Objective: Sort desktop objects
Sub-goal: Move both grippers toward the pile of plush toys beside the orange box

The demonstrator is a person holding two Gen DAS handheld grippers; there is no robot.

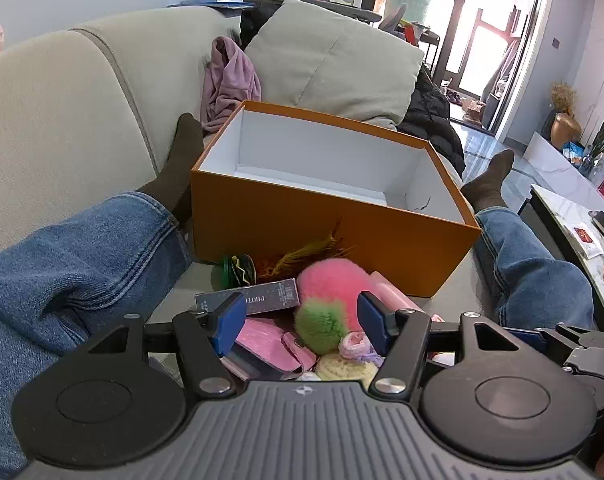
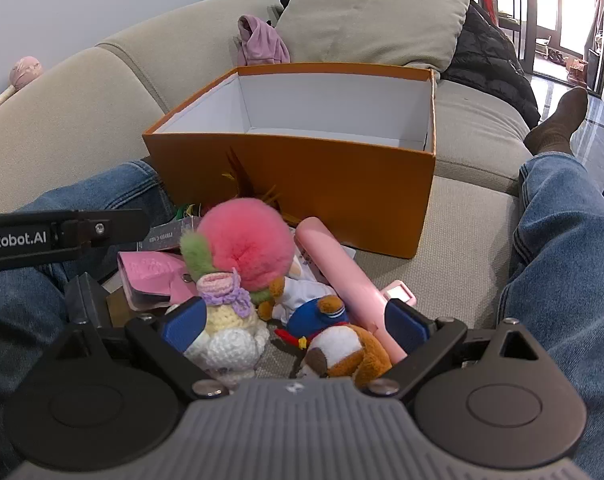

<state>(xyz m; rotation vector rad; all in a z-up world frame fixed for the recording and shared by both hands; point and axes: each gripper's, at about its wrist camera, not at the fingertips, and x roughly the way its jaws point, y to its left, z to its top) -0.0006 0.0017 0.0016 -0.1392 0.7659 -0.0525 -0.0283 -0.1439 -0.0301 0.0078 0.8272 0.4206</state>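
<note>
An orange box (image 1: 333, 236) (image 2: 302, 184) with a white, empty inside stands on the sofa between a person's legs. In front of it lies a pile: a pink and green pompom (image 1: 329, 284) (image 2: 246, 248), a grey card box (image 1: 262, 296), a pink wallet (image 1: 270, 344) (image 2: 154, 272), a crocheted doll (image 2: 230, 328), a plush dog with a blue cap (image 2: 333, 344) and a pink tube (image 2: 333, 276). My left gripper (image 1: 302, 320) hangs open over the pompom and wallet. My right gripper (image 2: 294, 328) stands open above the doll and plush dog, touching neither.
Denim legs (image 1: 82, 264) (image 2: 561, 260) flank the pile on both sides. Beige cushions (image 1: 333, 60), a purple cloth (image 1: 230, 80) and a black jacket (image 2: 489, 60) lie behind the box. A low table (image 1: 573, 216) stands at the right. Feathers (image 1: 305, 256) lean on the box front.
</note>
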